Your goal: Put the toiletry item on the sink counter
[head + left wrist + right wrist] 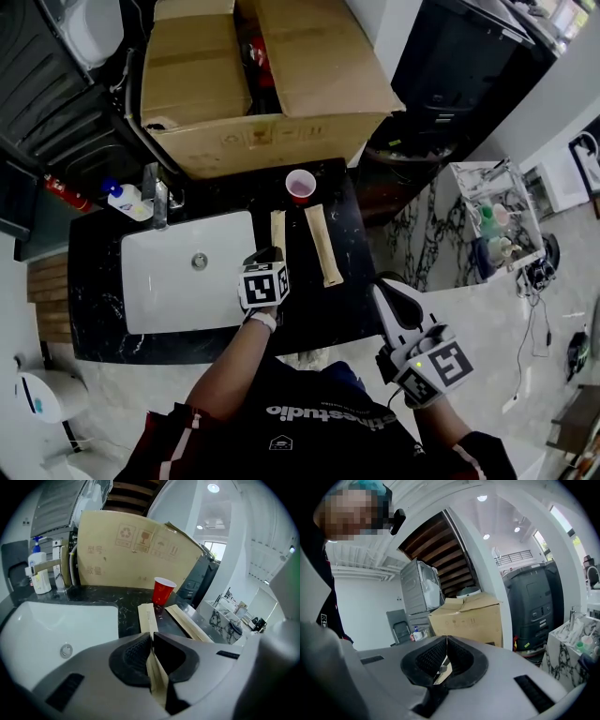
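Two long tan toiletry packets lie on the black sink counter point(103, 281), right of the white basin point(159, 300). My left gripper point(272, 253) is shut on the near end of the left packet point(277, 228). In the left gripper view that packet point(147, 616) runs forward from the closed jaws of the left gripper point(151, 637), its far end resting on the counter. The second packet point(322, 246) lies free beside it. My right gripper point(382, 286) hangs off the counter's right side, jaws shut, and nothing held can be made out in the right gripper point(446, 641).
A red cup point(300, 185) stands behind the packets, in front of a big cardboard box point(253, 84). A faucet point(157, 202) and soap bottle point(127, 200) sit at the basin's back left. A marble-patterned rack point(492, 220) with bottles stands on the floor at right.
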Motion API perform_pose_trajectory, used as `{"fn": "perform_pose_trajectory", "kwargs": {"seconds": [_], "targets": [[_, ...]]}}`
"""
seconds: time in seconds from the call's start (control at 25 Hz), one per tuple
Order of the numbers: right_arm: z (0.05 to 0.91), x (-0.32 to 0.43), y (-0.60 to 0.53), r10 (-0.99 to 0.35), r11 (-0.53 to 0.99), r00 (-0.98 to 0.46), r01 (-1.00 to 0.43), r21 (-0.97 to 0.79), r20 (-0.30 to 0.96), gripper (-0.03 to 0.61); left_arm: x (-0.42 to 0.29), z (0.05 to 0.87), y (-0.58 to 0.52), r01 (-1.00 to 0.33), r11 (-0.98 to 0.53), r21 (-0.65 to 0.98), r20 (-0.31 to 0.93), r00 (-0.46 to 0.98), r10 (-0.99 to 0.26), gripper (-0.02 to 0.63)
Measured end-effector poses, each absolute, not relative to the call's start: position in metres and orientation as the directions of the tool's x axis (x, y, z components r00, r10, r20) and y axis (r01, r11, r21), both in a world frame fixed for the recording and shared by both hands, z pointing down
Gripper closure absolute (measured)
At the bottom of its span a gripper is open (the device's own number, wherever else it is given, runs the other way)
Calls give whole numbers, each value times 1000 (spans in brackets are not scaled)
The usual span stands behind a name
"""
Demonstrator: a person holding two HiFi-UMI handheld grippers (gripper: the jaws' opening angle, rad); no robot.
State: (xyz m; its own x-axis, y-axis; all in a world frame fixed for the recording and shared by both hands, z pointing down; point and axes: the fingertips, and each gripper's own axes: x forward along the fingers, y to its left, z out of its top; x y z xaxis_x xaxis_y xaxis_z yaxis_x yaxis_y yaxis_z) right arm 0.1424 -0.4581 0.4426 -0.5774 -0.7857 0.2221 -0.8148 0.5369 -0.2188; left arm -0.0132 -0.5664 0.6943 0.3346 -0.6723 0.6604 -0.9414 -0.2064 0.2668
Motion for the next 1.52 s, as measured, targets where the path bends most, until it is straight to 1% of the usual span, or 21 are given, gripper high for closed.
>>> {"fn": "perform_pose_trajectory", "kwargs": {"seconds": [0.12,0.2,0.28,0.48,0.6,0.72,0.8,0.88,1.0,1.12,1.24,1.36,1.52], "targets": [[441,140,-458,-784,541,-581,-812,-217,220,540,-12,691,-566,-933,-207,293,647,353,-675,591],[440,138,-457,-778,548,-587,-808,-216,223,540,-10,685,-566,-925,-215,314,630,373,-682,542],[438,137,-456,-782,547,-586,-809,-217,213,540,-9,678,-567,-915,-224,335,608,392,-691,522],[429,135,-451,-786,552,-587,-808,-207,195,540,-5,664,-562,-888,-213,408,567,430,-702,517],[420,134,-449,-788,561,-590,-806,-191,175,540,-3,640,-560,-875,-240,420,518,448,-729,515],[408,132,-448,-787,577,-596,-802,-156,157,539,-11,590,-560,-865,-311,394,408,468,-784,517],[388,125,-451,-782,599,-615,-786,-154,100,539,-20,541,-558,-857,-366,363,295,479,-827,526],[368,121,-456,-775,620,-630,-773,-138,50,540,-30,486,-554,-851,-419,316,164,484,-860,550],[351,118,-460,-767,637,-640,-768,-69,50,539,-48,425,-537,-852,-480,209,8,492,-870,581],[325,112,-463,-752,660,-660,-751,-22,-1,538,-68,379,-513,-841,-523,142,-121,510,-852,598],[307,107,-459,-745,665,-663,-747,-2,-71,538,-99,349,-490,-856,-504,115,-185,480,-858,598],[316,98,-448,-733,679,-676,-734,-18,-74,538,-128,341,-466,-867,-483,124,-198,455,-868,600],[330,90,-446,-718,696,-692,-712,-95,-71,538,-124,336,-444,-835,-548,51,-214,527,-823,600]]}}
